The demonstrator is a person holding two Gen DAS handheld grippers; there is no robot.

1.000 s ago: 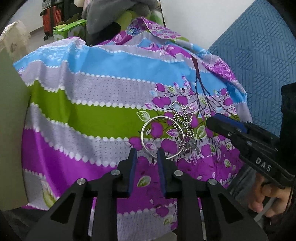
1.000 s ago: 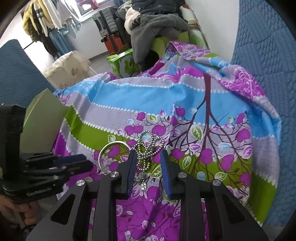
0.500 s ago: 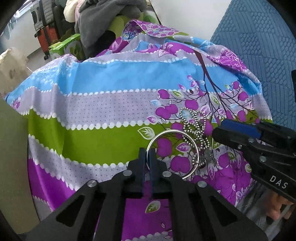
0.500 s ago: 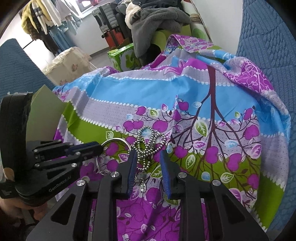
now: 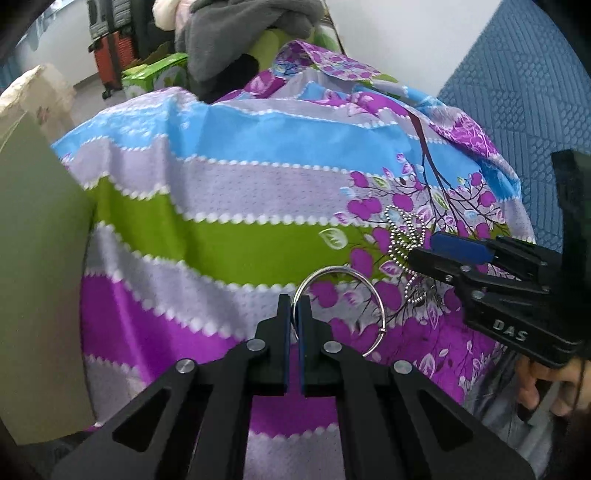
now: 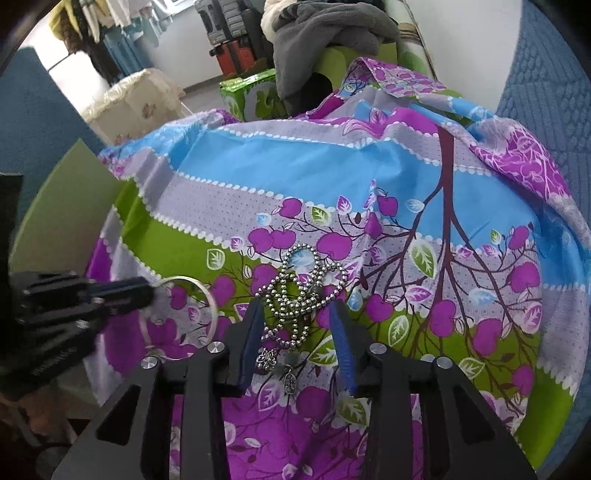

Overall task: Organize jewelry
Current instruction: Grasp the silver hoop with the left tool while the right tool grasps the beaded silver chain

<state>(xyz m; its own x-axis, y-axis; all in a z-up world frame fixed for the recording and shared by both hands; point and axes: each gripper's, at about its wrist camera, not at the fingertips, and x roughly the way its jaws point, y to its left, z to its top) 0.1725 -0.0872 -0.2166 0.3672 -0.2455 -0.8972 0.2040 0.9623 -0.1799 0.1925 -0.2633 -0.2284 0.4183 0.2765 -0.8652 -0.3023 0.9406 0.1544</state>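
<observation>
My left gripper (image 5: 294, 301) is shut on the near rim of a silver bangle (image 5: 369, 291), which stands tilted just above the patterned cloth (image 5: 221, 206); it shows in the right wrist view (image 6: 142, 291) with the bangle (image 6: 210, 299). A silver bead necklace (image 6: 299, 295) with small charms lies bunched on the cloth. My right gripper (image 6: 297, 314) is open, its blue-padded fingers on either side of the necklace's near end. In the left wrist view the right gripper (image 5: 424, 254) sits over the necklace (image 5: 400, 236).
A pale green card panel (image 5: 40, 277) stands at the left edge of the cloth. A blue quilted cushion (image 5: 517, 92) lies to the right. Grey clothes (image 6: 332, 29), a green box (image 6: 251, 92) and a red suitcase (image 6: 236, 55) are beyond the far edge.
My left gripper closed on the bangle's rim and has lifted it so it tilts up. My right gripper moved forward around the necklace, still open.
</observation>
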